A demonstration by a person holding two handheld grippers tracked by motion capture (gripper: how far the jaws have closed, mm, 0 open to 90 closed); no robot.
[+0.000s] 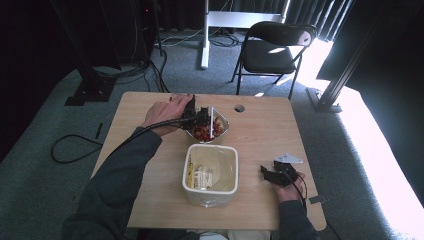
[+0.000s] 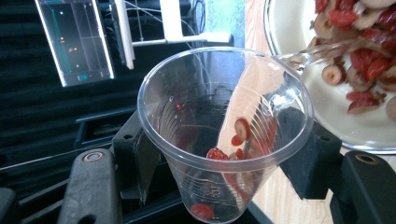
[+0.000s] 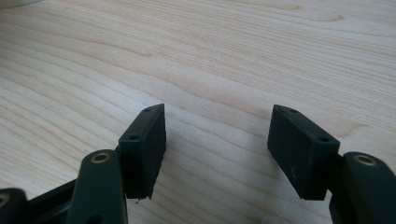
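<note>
Left gripper (image 2: 219,158) pinching a clear plastic cup (image 2: 224,135), tipped over the shiny round bowl of red and pale fruit pieces (image 2: 369,70) at the far side of the wooden surface (image 3: 210,56). Right gripper (image 3: 217,154) resting with jaws spread, holding nothing. Could squash the thin cup if squeezed harder. Could spill sticky pieces beside the bowl if tipped too fast.

My right gripper (image 1: 267,172) has bare table (image 1: 260,130) ahead of its parted jaws. To its left the white tub (image 1: 210,175) blocks the middle. Beyond the tub, the foil tray (image 1: 220,131) and my left gripper (image 1: 200,117), clamping the clear cup (image 2: 224,135), crowd the far side.
</note>
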